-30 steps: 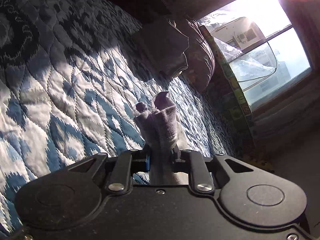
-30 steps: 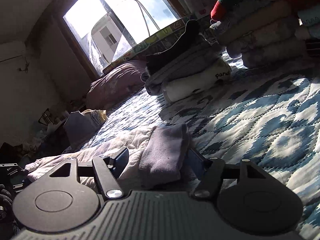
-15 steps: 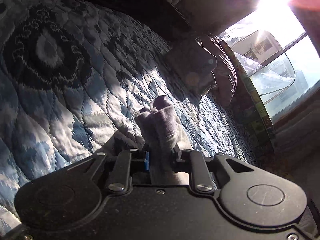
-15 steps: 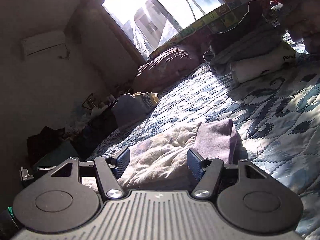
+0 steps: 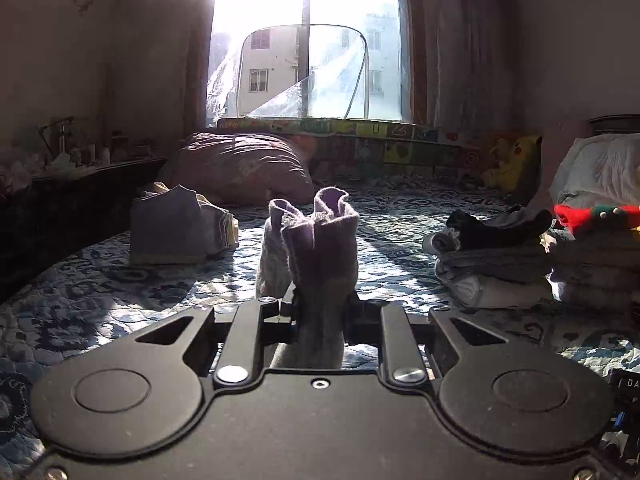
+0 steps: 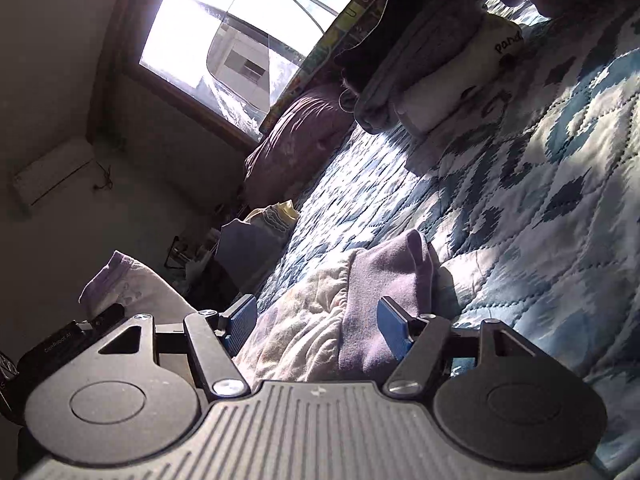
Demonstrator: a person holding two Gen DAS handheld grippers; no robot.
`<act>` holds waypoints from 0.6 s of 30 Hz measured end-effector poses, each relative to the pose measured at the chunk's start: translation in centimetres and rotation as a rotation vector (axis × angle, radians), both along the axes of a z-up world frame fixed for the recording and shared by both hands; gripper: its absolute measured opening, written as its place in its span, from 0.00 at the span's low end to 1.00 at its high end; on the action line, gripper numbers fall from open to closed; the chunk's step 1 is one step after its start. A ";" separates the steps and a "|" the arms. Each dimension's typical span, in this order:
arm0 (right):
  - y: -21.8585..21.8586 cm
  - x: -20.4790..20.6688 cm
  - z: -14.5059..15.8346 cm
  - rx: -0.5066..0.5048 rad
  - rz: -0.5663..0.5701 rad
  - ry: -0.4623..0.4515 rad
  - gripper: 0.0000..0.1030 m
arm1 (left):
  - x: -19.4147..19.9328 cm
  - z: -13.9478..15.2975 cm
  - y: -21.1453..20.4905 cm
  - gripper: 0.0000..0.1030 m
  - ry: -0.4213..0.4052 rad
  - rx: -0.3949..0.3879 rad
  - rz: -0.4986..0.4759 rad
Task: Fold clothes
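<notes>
Purple garment (image 5: 320, 248), bunched and gripped between the closed fingers of the left gripper (image 5: 320, 308), sticking up in ruffled folds above the blue-and-white quilt (image 5: 100, 292). In the right wrist view, same purple cloth (image 6: 384, 300) lying on the quilt (image 6: 540, 200) together with a pale crumpled fabric (image 6: 296, 320), both between the spread blue pads of the right gripper (image 6: 316, 324); purple fold touching the right-hand pad (image 6: 394, 330), left-hand pad (image 6: 240, 322) clear of the cloth, so jaws apart and clamped on nothing. Beyond the left gripper: a folded grey-blue piece (image 5: 172, 232) with a yellowish edge resting on the quilt toward the left, a large mauve pillow (image 5: 240, 168) behind it, a colourful patterned border (image 5: 400, 140) along the sill, and a bright window (image 5: 308, 40) with a building outside. To the right: a stack of folded clothes (image 5: 492, 264), dark item on top, grey and white beneath, and just beside it a taller pile (image 5: 596, 256) topped by a red-and-green knit. In the right wrist view, that same stack (image 6: 432, 68) tilted at upper right, white bottom piece printed with letters reading "pand". Wall unit (image 6: 52, 176) on the shaded wall at left.
</notes>
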State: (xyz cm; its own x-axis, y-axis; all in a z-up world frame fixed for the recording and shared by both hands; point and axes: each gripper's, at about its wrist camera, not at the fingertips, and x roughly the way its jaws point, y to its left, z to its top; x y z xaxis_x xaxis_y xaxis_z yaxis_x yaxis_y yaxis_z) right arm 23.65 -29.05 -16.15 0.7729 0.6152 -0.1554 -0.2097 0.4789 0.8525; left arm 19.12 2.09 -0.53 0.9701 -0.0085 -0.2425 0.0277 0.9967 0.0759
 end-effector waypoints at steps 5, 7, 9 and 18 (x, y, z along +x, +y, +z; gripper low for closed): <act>-2.5 0.4 -0.5 0.082 -0.064 0.022 0.68 | 0.7 -3.6 -7.5 0.17 -0.012 0.266 -0.079; -3.4 0.6 -0.7 0.107 -0.086 0.028 0.68 | 0.9 -5.0 -9.9 0.17 -0.018 0.358 -0.108; -4.1 0.9 -0.9 0.131 -0.105 0.032 0.68 | 1.0 -6.2 -11.8 0.17 -0.023 0.438 -0.131; -5.2 1.3 -0.7 0.158 -0.124 0.015 0.68 | 1.1 -10.5 -16.5 0.17 -0.011 0.646 -0.196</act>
